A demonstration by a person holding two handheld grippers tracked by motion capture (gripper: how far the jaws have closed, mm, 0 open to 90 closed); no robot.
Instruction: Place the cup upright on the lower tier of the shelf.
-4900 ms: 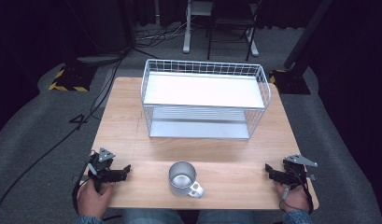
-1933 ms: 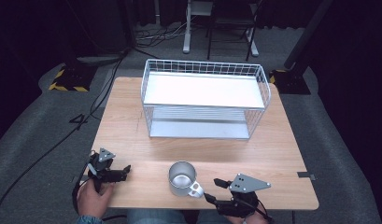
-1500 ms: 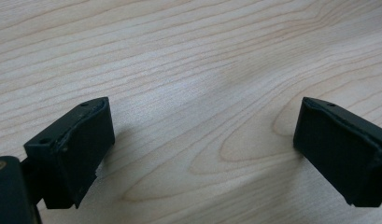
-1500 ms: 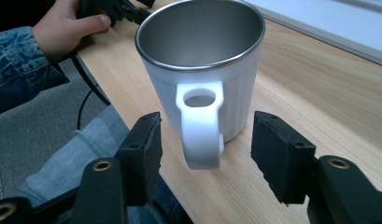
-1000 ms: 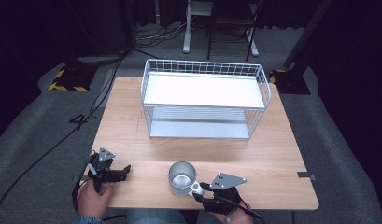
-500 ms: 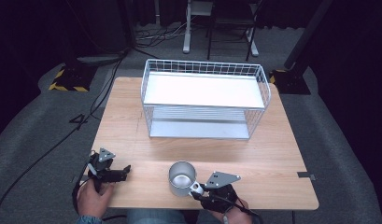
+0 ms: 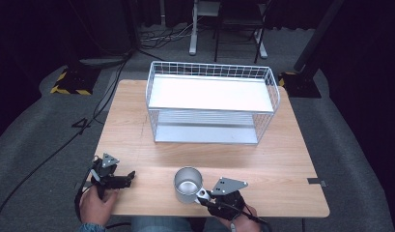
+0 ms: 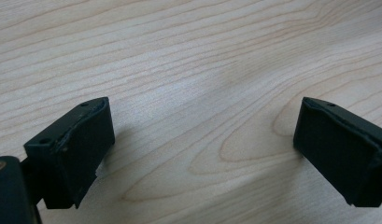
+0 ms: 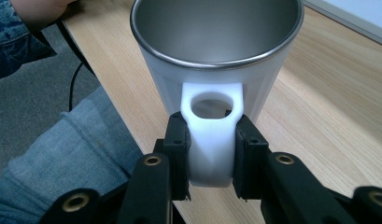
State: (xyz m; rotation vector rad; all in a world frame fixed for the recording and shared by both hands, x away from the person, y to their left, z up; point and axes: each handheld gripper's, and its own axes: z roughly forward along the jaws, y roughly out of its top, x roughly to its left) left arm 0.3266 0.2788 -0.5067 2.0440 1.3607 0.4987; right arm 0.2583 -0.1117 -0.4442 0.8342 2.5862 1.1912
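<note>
A white mug (image 7: 187, 184) with a steel inside stands upright near the table's front edge, its white handle (image 9: 212, 135) turned toward me. My right gripper (image 7: 204, 195) sits just behind the mug; its jaws have just been closing and now press on both sides of the handle. The right gripper (image 9: 210, 154) pads clamp the handle's lower part. My left gripper (image 7: 127, 178) rests at the front left of the table, well apart from the mug. Between the open left gripper (image 8: 202, 149) jaws there is only bare wood.
A white wire basket rack (image 7: 212, 104) with a white shelf stands at the middle back of the wooden table (image 7: 287, 159). A person's knee in jeans (image 9: 76, 154) is below the table's front edge. A small dark tag (image 7: 316, 182) lies at the right front.
The right gripper's jaws have closed onto the mug's handle. The left gripper and the mug have stayed where they were.
</note>
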